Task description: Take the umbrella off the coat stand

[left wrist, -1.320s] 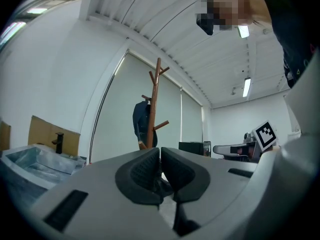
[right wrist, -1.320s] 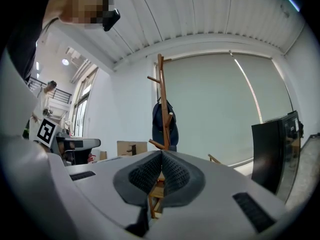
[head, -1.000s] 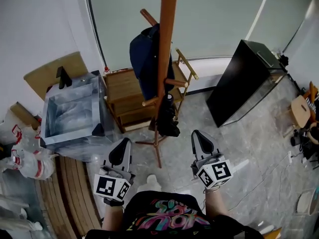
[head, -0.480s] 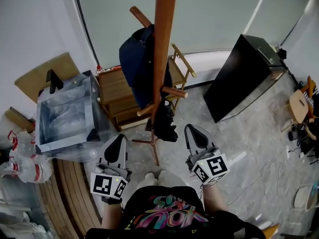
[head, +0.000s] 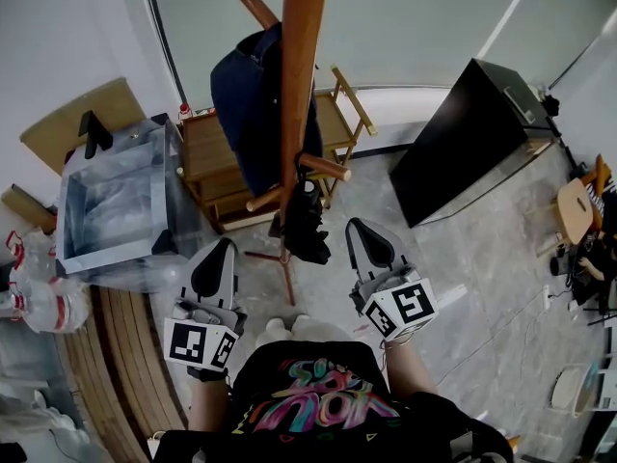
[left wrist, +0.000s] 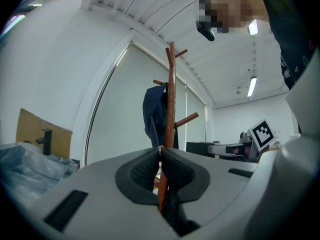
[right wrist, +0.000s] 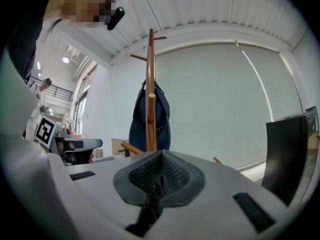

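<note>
The wooden coat stand [head: 297,75] rises in the middle of the head view, with a dark blue jacket [head: 246,104] on a far peg. A black folded umbrella [head: 307,225] hangs low on the pole under a short peg. My left gripper [head: 221,250] is just left of the umbrella and my right gripper [head: 361,230] just right of it, neither touching it. Both point level at the stand. In the left gripper view the left gripper [left wrist: 160,151] is shut and empty, the pole [left wrist: 171,99] straight ahead. In the right gripper view the right gripper [right wrist: 161,154] is shut and empty.
A wooden folding shelf [head: 217,177] stands behind the stand. A clear plastic box [head: 116,205] sits to the left, with white bags [head: 39,297] below it. A black cabinet [head: 463,152] is to the right. Wooden slats [head: 135,355] lie at lower left.
The stand and umbrella have drawn closer. Both grippers have moved forward together and now flank the umbrella. Their jaws have stayed shut.
</note>
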`<control>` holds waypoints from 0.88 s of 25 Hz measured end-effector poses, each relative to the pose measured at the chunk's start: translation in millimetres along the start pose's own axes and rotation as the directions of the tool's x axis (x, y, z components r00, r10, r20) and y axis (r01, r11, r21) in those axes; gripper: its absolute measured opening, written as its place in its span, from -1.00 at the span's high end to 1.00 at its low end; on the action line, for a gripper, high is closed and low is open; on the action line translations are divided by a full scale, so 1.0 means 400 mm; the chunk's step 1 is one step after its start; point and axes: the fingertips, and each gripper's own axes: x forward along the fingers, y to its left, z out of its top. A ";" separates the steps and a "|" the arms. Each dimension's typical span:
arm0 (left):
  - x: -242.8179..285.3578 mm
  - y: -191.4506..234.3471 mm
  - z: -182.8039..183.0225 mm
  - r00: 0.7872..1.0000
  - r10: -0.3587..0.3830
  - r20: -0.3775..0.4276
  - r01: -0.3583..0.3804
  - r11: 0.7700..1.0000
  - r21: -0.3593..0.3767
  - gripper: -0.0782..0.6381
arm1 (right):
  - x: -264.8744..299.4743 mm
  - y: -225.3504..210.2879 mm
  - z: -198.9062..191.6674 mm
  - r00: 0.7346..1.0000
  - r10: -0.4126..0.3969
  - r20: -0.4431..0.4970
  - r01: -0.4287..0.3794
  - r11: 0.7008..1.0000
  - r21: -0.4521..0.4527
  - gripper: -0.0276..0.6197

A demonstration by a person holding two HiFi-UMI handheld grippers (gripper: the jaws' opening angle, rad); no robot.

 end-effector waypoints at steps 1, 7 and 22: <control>0.003 0.000 -0.002 1.000 0.001 -0.002 -0.001 1.000 0.003 0.69 | 0.004 -0.003 -0.003 1.000 0.004 -0.001 -0.004 1.000 -0.001 0.87; 0.015 -0.010 -0.010 1.000 0.013 -0.009 -0.013 1.000 0.007 0.69 | 0.015 -0.025 -0.010 1.000 0.023 0.005 -0.023 1.000 0.002 0.86; 0.020 -0.020 -0.033 0.999 0.023 -0.030 -0.023 1.000 0.003 0.69 | 0.066 -0.004 -0.050 0.985 0.172 -0.018 -0.171 0.985 0.017 0.18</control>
